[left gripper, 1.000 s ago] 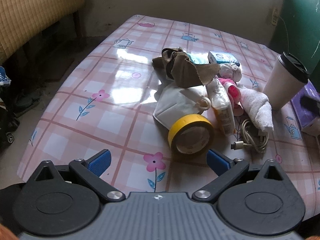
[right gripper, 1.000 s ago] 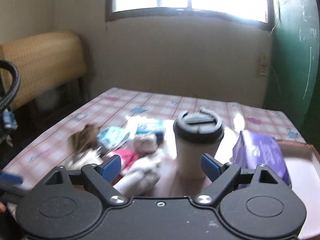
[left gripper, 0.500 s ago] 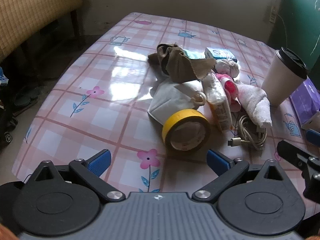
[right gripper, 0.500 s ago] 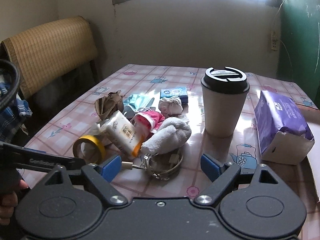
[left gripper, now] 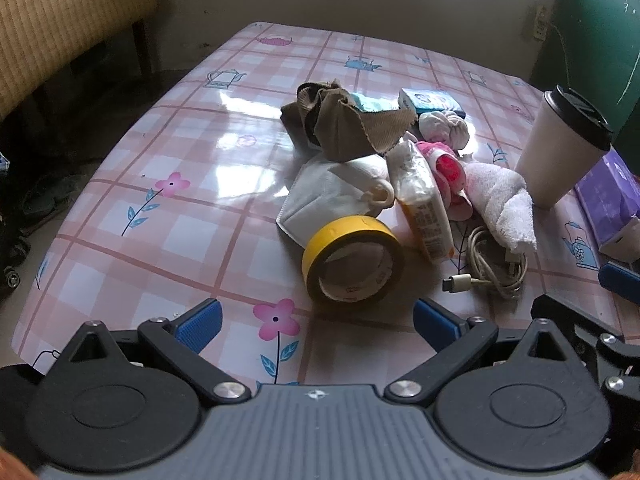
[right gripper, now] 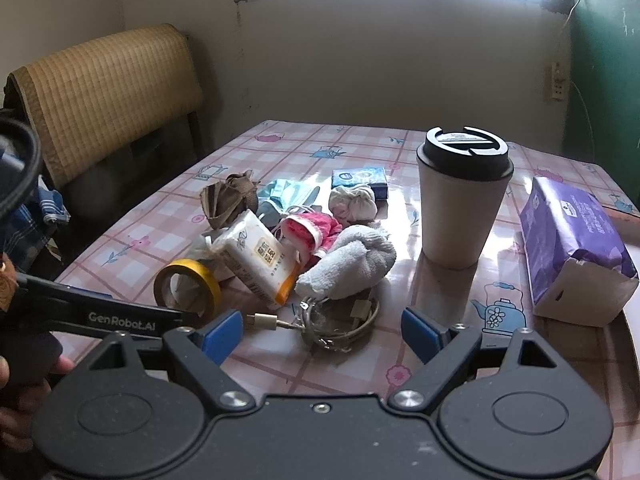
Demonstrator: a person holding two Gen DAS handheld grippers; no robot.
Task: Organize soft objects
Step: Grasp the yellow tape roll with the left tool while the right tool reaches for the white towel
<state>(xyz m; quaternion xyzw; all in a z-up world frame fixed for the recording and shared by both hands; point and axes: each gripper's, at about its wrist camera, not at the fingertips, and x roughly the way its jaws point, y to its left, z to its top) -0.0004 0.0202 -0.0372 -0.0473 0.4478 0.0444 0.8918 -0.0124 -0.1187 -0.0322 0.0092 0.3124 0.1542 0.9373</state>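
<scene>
sorting has not begun, by my judgement: both tools hover short of the clutter on the pink checked bench, nothing picked. left hand-held gripper is spread wide and empty, the yellow tape roll just ahead between its blue pads. right hand-held gripper is likewise spread and empty, with the coiled white cable just ahead and the rolled white towel beyond it, touching the pink cloth. brown crumpled fabric and the white face mask lie further in. a likely next move is closing on the towel without snagging the cable.
</scene>
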